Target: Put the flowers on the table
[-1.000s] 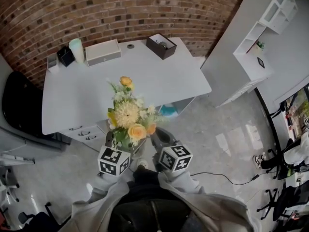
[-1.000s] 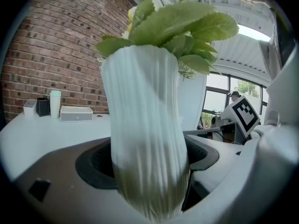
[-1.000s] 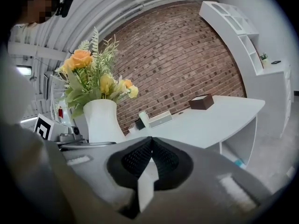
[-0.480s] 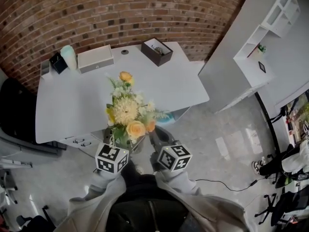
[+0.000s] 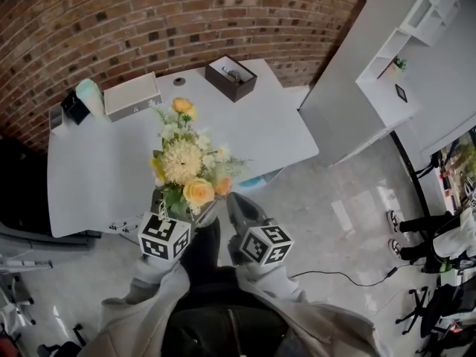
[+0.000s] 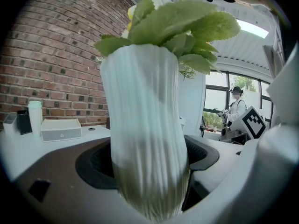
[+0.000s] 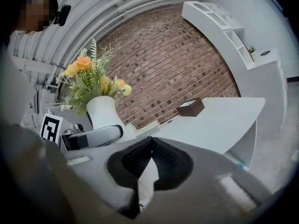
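Note:
A bunch of yellow, orange and cream flowers (image 5: 186,166) stands in a white ribbed vase (image 6: 140,101). My left gripper (image 6: 147,181) is shut on the vase's lower body and holds it upright in the air. In the head view the blooms hang over the near edge of the white table (image 5: 97,169). To the right of the vase, my right gripper (image 7: 150,140) has its dark pads pressed together with nothing between them. In the right gripper view the vase (image 7: 103,112) shows at the left, above the left gripper's jaw.
On the table's far side stand a white box (image 5: 132,95), a dark brown box (image 5: 230,76), a mint cup (image 5: 91,94) and a black holder (image 5: 74,106). A brick wall runs behind. A white partition with shelves (image 5: 357,73) stands at the right.
The table has drawn closer and slid left in the head view. The flowers now hang over its near edge. Both grippers keep the same hold.

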Motion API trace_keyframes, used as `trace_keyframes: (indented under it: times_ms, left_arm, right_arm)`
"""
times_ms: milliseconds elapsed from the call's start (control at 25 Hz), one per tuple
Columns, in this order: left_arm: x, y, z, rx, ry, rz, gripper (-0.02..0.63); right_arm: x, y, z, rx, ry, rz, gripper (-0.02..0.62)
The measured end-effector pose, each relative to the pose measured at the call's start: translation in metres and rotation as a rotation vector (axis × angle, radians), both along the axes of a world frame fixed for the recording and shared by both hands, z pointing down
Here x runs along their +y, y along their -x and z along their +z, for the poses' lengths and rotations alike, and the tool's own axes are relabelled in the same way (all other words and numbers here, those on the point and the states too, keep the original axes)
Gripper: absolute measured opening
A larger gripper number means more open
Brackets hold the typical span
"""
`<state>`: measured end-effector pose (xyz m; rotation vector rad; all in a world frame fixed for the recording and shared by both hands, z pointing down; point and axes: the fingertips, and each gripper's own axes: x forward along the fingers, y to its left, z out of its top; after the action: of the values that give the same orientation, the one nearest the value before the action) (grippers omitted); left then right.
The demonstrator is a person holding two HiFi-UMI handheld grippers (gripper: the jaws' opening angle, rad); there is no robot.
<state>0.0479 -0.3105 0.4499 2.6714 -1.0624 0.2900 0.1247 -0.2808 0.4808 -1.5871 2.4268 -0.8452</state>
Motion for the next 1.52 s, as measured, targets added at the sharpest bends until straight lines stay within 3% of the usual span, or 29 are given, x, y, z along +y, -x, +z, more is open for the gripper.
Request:
trace_keyframes:
  times_ms: [680, 1000, 1520]
  left_arm:
    - [-0.162, -0.020, 0.003, 0.023, -0.006, 0.014, 0.425]
    - [-0.228, -0.033, 0.021, -0.031, -0.048, 0.035, 0.425]
    - [-0.310, -0.051, 0.056, -0.058, -0.085, 0.013, 0.425]
  right_arm:
    - [-0.156, -0.019, 0.005, 0.020, 0.024, 0.019, -0.002]
    - [-0.210, -0.032, 0.016, 0.026, 0.051, 0.036, -0.002]
    - [-0.275, -0.051, 0.042, 0.056, 0.105, 0.043, -0.001]
